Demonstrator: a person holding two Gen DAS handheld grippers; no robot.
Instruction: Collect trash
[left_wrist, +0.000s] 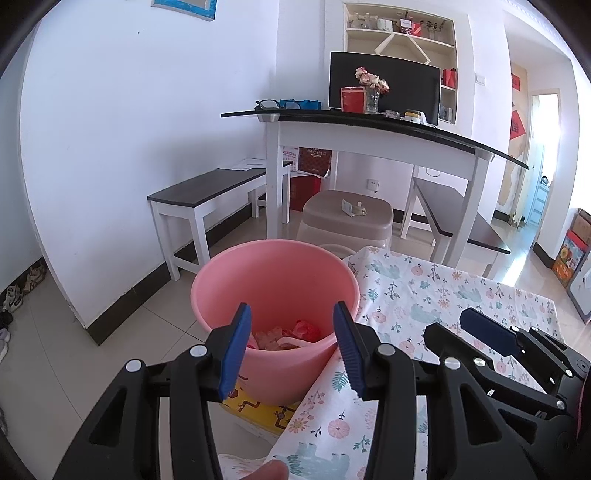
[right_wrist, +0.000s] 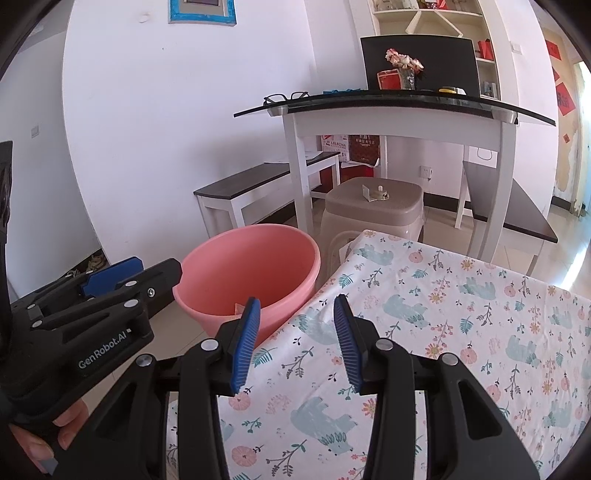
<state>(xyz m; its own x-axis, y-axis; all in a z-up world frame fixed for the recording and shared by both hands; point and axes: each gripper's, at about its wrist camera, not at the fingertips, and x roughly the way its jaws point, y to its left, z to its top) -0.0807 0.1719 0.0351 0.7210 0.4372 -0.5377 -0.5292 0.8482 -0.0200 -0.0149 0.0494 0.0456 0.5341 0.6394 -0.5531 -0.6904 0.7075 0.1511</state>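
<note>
A pink plastic bucket (left_wrist: 275, 280) stands on the floor beside the table with the floral cloth (left_wrist: 417, 295). Crumpled red and pink trash (left_wrist: 284, 336) lies in its bottom. My left gripper (left_wrist: 291, 347) is open and empty, just above the bucket's near rim. My right gripper (right_wrist: 295, 339) is open and empty, over the left edge of the floral cloth (right_wrist: 424, 332), with the bucket (right_wrist: 247, 266) ahead to its left. The left gripper also shows in the right wrist view (right_wrist: 110, 280), and the right one in the left wrist view (left_wrist: 491, 332).
A yellow box (left_wrist: 258, 410) sits on the floor under the bucket's near side. A beige plastic stool (left_wrist: 347, 218) stands behind the bucket. Beyond are a white table with a dark glass top (left_wrist: 369, 125) and two dark benches (left_wrist: 207, 188).
</note>
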